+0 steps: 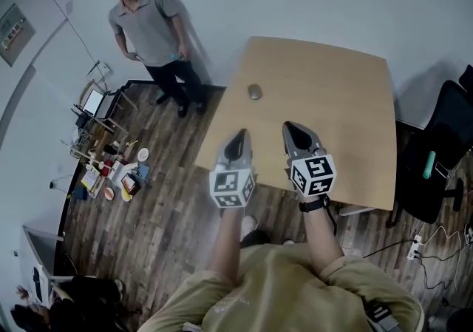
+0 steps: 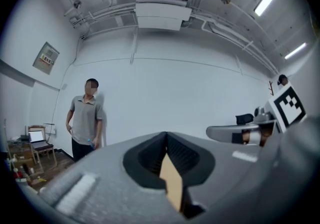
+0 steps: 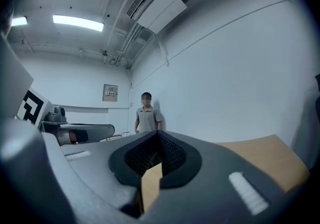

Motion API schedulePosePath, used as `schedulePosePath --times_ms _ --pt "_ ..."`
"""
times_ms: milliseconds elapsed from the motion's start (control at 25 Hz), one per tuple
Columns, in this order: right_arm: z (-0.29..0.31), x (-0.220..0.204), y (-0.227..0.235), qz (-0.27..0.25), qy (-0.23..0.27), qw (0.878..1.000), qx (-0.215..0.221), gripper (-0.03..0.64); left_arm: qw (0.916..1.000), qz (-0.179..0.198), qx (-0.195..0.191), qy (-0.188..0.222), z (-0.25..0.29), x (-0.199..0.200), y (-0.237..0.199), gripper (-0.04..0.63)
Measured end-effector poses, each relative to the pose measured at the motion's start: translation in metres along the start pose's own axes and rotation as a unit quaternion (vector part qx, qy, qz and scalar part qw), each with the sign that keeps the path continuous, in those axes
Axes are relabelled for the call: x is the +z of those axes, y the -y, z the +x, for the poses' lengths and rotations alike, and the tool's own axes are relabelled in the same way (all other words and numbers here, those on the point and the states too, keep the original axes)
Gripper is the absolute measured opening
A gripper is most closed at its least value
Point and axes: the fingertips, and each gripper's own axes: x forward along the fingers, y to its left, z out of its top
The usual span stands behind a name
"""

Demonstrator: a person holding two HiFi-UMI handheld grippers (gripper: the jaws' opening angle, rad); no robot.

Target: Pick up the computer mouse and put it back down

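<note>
A small grey computer mouse (image 1: pixel 255 92) lies on the light wooden table (image 1: pixel 340 101), toward its far left part. My left gripper (image 1: pixel 237 139) hangs over the table's near left edge, jaws shut and empty. My right gripper (image 1: pixel 293 131) is beside it over the near part of the tabletop, also shut with nothing in it. Both point level toward the far wall, well short of the mouse. In the left gripper view my left gripper (image 2: pixel 166 139) has its tips meeting, and my right gripper (image 3: pixel 158 135) looks the same in its own view. Neither gripper view shows the mouse.
A person (image 1: pixel 151 31) stands by the wall beyond the table's left corner. A black office chair (image 1: pixel 436 160) sits at the table's right. A laptop on a stand (image 1: pixel 94 105) and small clutter (image 1: pixel 118 171) occupy the wooden floor at left.
</note>
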Motion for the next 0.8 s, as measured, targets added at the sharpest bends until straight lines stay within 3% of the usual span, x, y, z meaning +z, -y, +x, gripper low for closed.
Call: schedulePosePath --times_ms 160,440,800 --pt "0.035 0.003 0.004 -0.009 -0.005 1.000 -0.011 0.005 0.9999 -0.007 -0.010 0.007 0.027 0.004 -0.029 0.002" --pt "0.105 -0.004 -0.032 -0.013 -0.015 1.000 -0.003 0.005 0.9996 -0.018 -0.017 0.014 0.053 0.003 -0.101 0.002" --pt "0.167 -0.021 -0.048 -0.010 -0.019 0.999 -0.048 0.005 0.9985 -0.026 -0.047 0.005 0.070 -0.012 -0.170 0.002"
